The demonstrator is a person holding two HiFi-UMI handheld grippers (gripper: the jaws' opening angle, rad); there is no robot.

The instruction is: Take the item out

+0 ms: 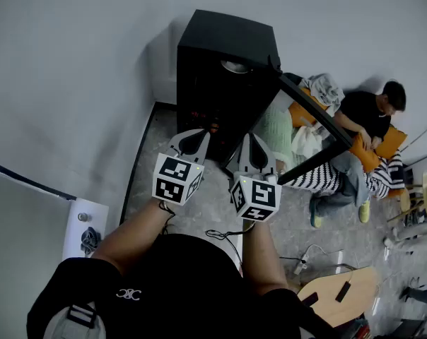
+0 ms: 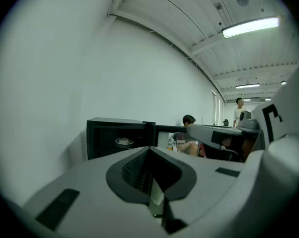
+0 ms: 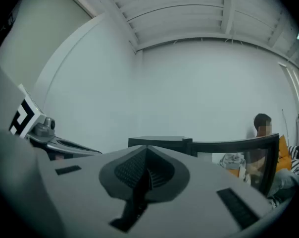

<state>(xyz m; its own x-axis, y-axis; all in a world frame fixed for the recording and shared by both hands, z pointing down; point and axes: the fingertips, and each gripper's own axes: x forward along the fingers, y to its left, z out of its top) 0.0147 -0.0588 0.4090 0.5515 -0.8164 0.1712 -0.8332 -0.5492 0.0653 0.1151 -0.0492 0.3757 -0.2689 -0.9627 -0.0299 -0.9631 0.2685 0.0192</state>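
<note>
Head view: the left gripper (image 1: 190,141) is hovering, jaws pressed together, gripping nothing; at its one o'clock the pale dish (image 1: 235,66) is sitting inside the black cabinet (image 1: 224,37); at its three o'clock the right gripper (image 1: 252,151) is hovering closed and empty

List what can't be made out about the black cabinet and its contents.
- The item in the black cabinet: left gripper view, too small to identify.
- Cabinet's lower inside: head view, too dark.
- Cabinet's opening: right gripper view, hidden behind the right hand-held gripper.
</note>
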